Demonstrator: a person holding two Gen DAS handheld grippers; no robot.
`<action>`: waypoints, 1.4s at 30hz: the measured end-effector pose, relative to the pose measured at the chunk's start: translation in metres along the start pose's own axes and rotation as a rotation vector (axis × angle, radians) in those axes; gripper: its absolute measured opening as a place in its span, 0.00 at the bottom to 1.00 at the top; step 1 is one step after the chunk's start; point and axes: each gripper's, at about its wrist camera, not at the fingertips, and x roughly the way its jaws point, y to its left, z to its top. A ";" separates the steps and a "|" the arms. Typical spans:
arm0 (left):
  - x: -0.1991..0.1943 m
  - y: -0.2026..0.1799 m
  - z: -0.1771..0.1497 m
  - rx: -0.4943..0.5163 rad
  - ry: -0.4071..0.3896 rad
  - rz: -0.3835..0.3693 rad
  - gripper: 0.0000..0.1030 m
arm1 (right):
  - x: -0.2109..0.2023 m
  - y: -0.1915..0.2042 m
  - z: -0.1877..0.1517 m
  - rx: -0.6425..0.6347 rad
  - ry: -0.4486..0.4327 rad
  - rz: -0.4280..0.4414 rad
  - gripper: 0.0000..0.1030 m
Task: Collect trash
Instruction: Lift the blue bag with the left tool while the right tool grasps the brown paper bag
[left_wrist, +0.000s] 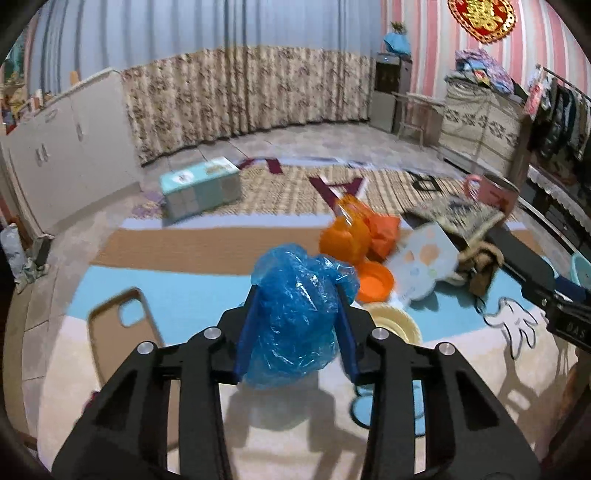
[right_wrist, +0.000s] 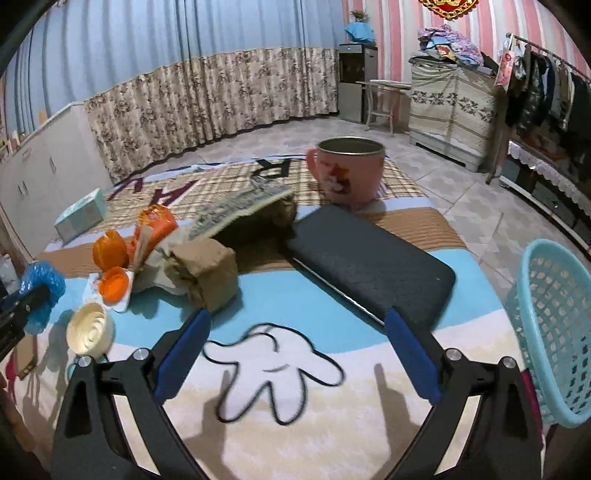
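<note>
My left gripper (left_wrist: 295, 325) is pinching a crumpled blue plastic bag (left_wrist: 295, 314) between its blue pads, and the bag bulges out above and below them, lifted clear of the rug (left_wrist: 184, 295). My right gripper (right_wrist: 295, 350) hangs with its jaws spread wide and nothing in them, over the white cartoon glove printed on the rug.

As I judge it, the step in hand is carrying this bag to the light blue basket (right_wrist: 550, 332), which stands at the far right edge of the rug, seen in the right view. Thin film slips easily, so I should keep the pinch firm and travel level, not tilting the bag downward until I am over the basket's mouth. The path runs past the right gripper and a dark flat case (right_wrist: 369, 266), so I would lift high enough to clear both.

More litter waits in a heap near the middle: orange caps (left_wrist: 347, 240), a brown paper wad (right_wrist: 207, 269), a torn printed wrapper (left_wrist: 424, 266) and a cream-coloured lid (right_wrist: 88, 330). The pink mug (right_wrist: 347, 173), the tissue box (left_wrist: 199, 188) and the tan phone case (left_wrist: 118, 325) look like keepers, so I would leave them be.
</note>
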 end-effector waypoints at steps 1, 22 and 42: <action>-0.001 0.004 0.003 -0.008 -0.015 0.009 0.36 | 0.001 0.005 0.002 -0.013 -0.004 0.005 0.90; -0.004 0.010 0.014 -0.020 -0.063 0.011 0.36 | 0.019 0.053 0.017 -0.204 -0.003 0.027 0.39; -0.015 -0.022 0.010 0.087 -0.100 0.015 0.36 | -0.087 -0.077 0.018 -0.067 -0.173 -0.226 0.29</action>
